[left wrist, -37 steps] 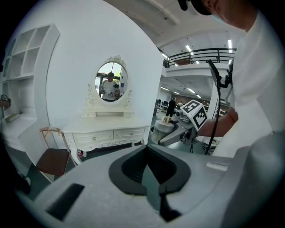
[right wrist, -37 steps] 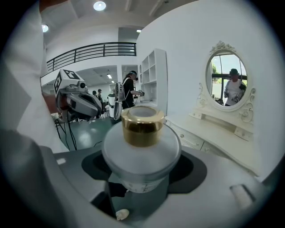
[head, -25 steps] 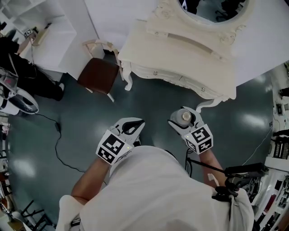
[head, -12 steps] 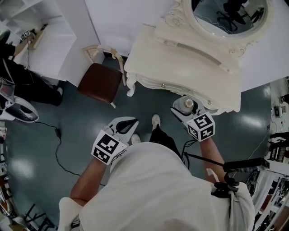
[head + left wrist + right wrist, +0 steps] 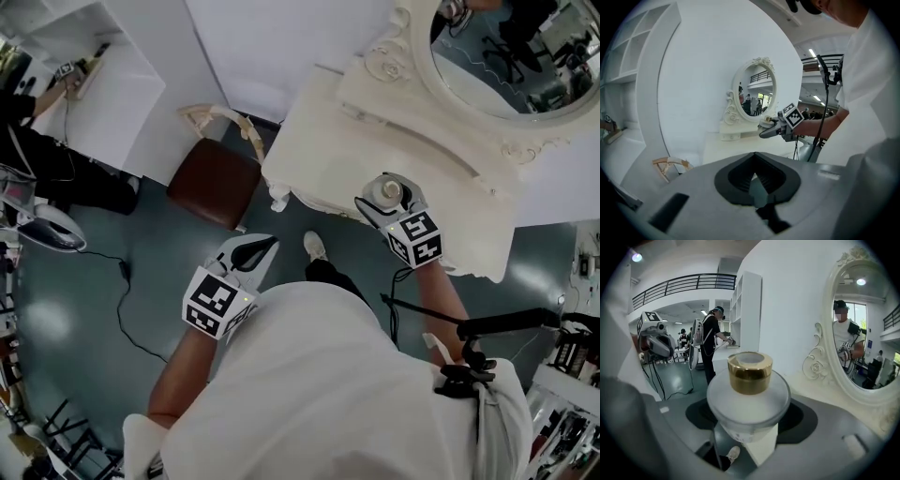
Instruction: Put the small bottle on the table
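Note:
The small bottle (image 5: 749,401) is frosted white with a gold cap (image 5: 750,372). My right gripper (image 5: 749,427) is shut on its body and holds it upright. In the head view the bottle (image 5: 385,191) and right gripper (image 5: 386,202) hover over the front edge of the cream dressing table (image 5: 328,159). My left gripper (image 5: 255,249) is shut and empty, low over the floor to the table's left. The left gripper view shows its own jaws (image 5: 754,177) closed, and beyond them the right gripper (image 5: 774,130) above the table top (image 5: 733,149).
An oval mirror (image 5: 511,56) in a carved frame stands at the back of the table. A brown-seated chair (image 5: 214,183) sits left of the table. A cable (image 5: 120,300) lies on the grey floor. A person (image 5: 710,341) stands by white shelves (image 5: 747,310).
Both grippers have moved toward the dressing table. The right gripper has carried the bottle from over the floor to over the table's front edge.

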Motion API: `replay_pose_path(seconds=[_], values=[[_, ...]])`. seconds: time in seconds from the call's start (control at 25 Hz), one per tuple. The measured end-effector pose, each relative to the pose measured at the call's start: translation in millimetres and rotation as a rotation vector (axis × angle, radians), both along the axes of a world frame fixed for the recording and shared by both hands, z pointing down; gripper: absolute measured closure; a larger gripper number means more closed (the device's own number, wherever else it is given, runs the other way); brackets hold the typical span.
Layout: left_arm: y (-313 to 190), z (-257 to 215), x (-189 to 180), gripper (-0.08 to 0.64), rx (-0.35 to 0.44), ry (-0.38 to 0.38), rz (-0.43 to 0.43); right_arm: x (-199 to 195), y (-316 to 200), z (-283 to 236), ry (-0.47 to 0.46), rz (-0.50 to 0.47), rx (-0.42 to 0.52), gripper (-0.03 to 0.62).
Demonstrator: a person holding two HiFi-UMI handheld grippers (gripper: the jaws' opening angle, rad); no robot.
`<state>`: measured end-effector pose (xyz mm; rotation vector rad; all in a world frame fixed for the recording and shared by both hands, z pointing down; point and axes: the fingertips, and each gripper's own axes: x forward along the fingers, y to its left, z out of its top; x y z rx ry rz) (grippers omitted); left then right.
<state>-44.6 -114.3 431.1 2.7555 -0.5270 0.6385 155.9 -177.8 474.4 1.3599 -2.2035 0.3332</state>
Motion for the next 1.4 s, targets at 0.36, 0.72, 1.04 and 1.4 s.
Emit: replay_pose_path(seconds=[0.36, 0.72, 1.04, 1.4], values=[[-79, -1, 74, 0.557, -0.037, -0.049, -0.091, 74, -140, 22, 0.009, -0.077, -0.009, 0.255], [-126, 4, 94, 0.557, -0.041, -0.087, -0.204, 113, -237, 50, 0.009, -0.098, -0.006, 0.255], [-149, 4, 95, 0.557, -0.048, -0.114, -0.279, 127, -295, 75, 0.012, -0.098, -0.013, 0.255], [-160, 8, 95, 0.557, -0.068, -0.144, -0.32, 137, -334, 97, 0.0, -0.065, -0.022, 0.255]])
